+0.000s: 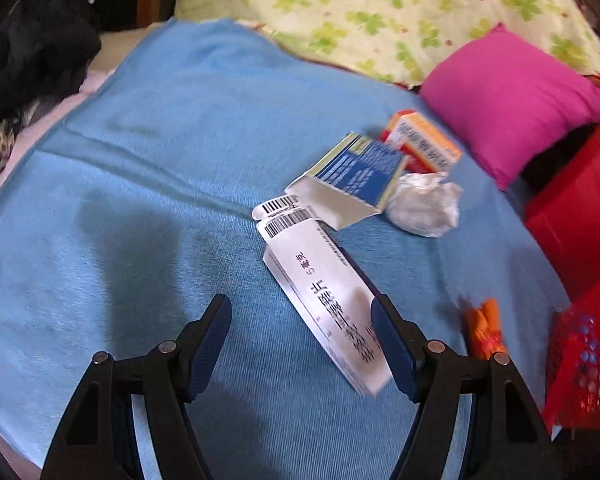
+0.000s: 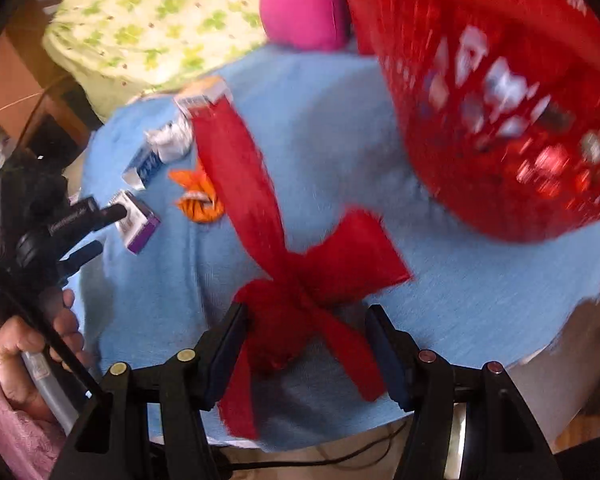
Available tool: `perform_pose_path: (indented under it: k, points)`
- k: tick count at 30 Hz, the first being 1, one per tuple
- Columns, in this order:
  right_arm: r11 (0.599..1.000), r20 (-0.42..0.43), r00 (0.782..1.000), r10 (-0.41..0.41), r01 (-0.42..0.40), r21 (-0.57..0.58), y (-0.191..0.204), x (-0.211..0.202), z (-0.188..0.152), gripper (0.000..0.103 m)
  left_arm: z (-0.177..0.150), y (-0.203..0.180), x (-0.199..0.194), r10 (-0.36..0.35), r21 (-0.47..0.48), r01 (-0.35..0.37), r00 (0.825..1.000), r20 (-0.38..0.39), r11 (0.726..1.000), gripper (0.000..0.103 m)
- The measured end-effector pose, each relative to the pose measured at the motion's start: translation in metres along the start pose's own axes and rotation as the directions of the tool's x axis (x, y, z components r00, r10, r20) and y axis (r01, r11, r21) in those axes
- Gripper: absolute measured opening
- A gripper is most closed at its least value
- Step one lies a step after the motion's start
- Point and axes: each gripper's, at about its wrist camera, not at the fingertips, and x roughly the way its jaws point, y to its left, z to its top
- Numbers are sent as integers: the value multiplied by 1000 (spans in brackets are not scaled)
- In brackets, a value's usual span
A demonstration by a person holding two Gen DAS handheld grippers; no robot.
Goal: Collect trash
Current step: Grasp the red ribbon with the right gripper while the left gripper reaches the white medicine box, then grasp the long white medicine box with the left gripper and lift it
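Note:
My left gripper (image 1: 300,308) stands open above a blue blanket (image 1: 160,200). The near end of a long white box with barcodes (image 1: 324,296) lies between the jaws, close to the right finger and not pinched. Beyond it lie a blue-and-white carton (image 1: 356,172), an orange box (image 1: 424,140), a crumpled white paper (image 1: 424,204) and an orange wrapper (image 1: 486,332). My right gripper (image 2: 306,316) is shut on the knot of a red ribbon (image 2: 280,312). Up and to the right of it is a blurred red mesh basket (image 2: 500,120); how it is tied to the ribbon is unclear.
A pink cushion (image 1: 512,100) and a clover-print quilt (image 1: 380,12) lie at the back of the bed. A red bag (image 1: 576,216) stands at the right edge. Dark clothing (image 1: 36,52) is piled at the far left. A hand (image 2: 40,340) holds the left gripper (image 2: 96,232).

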Motion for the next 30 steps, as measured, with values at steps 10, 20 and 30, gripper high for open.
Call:
perform_pose_path:
  k: [10,20,30]
  points:
    - [995,41,997,71,-67,-78,32,2,-3,36,7,-2,13,-88,-28,87,995,-37,996,50]
    - [964,231,961,154,-96,-247,70,-43,-11,35,11,33,-4,-144,-55,142,989,-24,988,6]
    - [936,323,935,144,-22,-352,107,-57,21,35,14,54,-8,-168,-134,160,985,-51,978,22]
